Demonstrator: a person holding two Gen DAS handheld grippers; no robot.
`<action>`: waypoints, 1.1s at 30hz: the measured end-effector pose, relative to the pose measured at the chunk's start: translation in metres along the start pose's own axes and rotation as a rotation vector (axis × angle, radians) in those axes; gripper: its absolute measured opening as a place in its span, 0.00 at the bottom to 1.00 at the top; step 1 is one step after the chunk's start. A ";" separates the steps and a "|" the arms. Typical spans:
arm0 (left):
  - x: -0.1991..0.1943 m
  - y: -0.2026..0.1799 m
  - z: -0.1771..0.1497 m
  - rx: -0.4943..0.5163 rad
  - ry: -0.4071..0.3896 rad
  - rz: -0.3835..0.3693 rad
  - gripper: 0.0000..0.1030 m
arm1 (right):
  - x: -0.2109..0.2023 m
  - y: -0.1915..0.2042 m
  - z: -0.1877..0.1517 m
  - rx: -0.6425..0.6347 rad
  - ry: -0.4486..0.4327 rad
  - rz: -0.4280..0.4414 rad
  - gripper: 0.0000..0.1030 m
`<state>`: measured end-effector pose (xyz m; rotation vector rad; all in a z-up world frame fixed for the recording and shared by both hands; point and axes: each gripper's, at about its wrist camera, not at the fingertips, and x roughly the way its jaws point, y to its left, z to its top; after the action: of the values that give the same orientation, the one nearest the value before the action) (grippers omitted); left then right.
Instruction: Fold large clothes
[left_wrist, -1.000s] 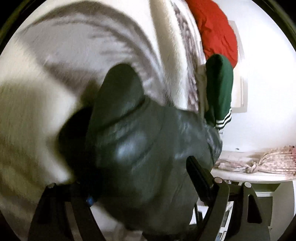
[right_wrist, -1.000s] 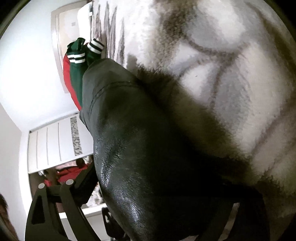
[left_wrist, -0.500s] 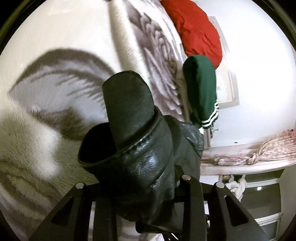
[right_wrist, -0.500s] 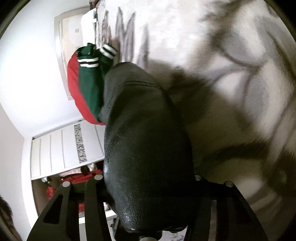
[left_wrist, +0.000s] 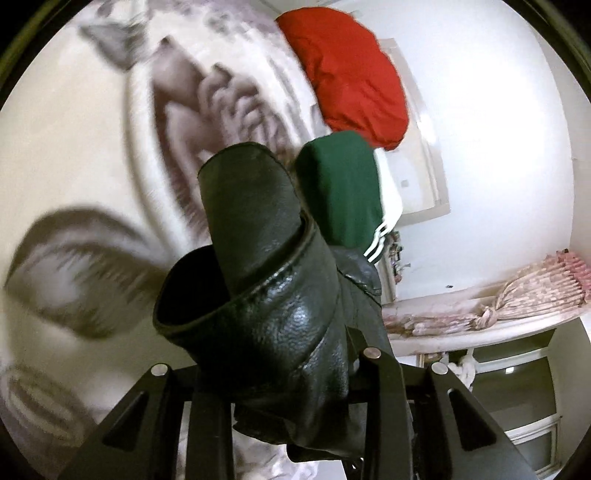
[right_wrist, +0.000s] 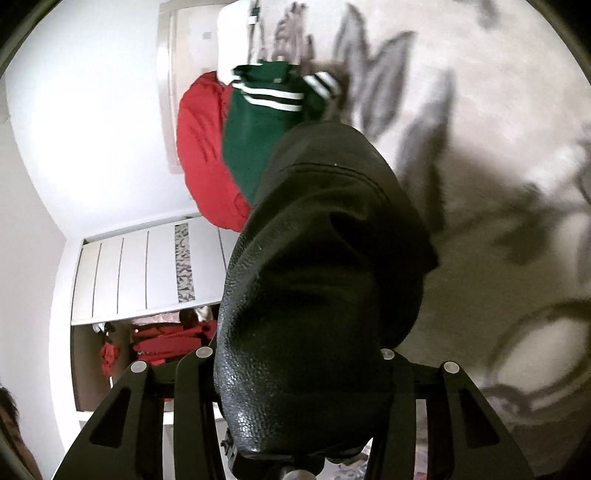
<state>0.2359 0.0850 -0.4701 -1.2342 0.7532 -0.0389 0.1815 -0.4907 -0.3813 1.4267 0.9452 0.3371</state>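
A black leather jacket fills the middle of the left wrist view, one sleeve cuff standing up and open. My left gripper is shut on a bunched fold of it. In the right wrist view another thick bulge of the jacket sits between the fingers of my right gripper; its jaws are closing and the pads press on the leather. The jacket hangs above a cream blanket with grey flower patterns. The fingertips of both grippers are hidden by the leather.
A green garment with white stripes and a red one lie at the blanket's far end by the white wall. A white wardrobe stands beyond. A tied pink curtain rests on a white ledge.
Both grippers closed on the black jacket and rose with it. The blanket now lies farther below, and the green and red garments show more fully.
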 end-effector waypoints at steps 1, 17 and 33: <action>0.001 -0.007 0.006 0.004 -0.007 -0.006 0.26 | 0.004 0.011 0.005 -0.010 0.003 0.005 0.46; 0.166 -0.163 0.179 0.131 -0.179 -0.183 0.26 | 0.161 0.202 0.204 -0.192 0.000 0.221 0.46; 0.334 -0.083 0.217 0.243 -0.003 -0.031 0.29 | 0.266 0.080 0.341 -0.215 -0.004 0.019 0.53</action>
<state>0.6372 0.0975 -0.5375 -1.0142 0.7045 -0.1500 0.6162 -0.5210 -0.4437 1.2396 0.8650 0.4366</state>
